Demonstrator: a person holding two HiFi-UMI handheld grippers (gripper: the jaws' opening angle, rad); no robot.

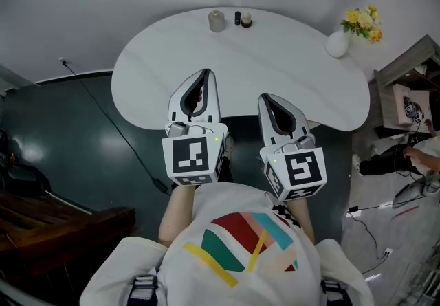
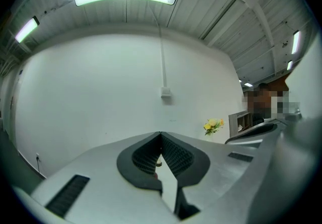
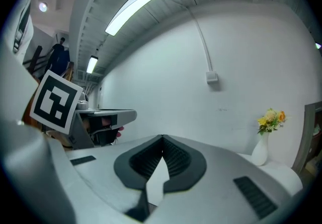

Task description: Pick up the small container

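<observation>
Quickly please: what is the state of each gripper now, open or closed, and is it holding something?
Left grey two-jaw gripper: closed, holding nothing.
Right grey two-jaw gripper: closed, holding nothing.

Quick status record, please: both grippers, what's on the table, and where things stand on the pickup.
left gripper: shut, empty, over the table's near edge
right gripper: shut, empty, at the near edge too
table: white, rounded
far edge: grey container, with two small dark items just to its right
far right: white vase with yellow flowers
pickup: not begun, nothing touched
</observation>
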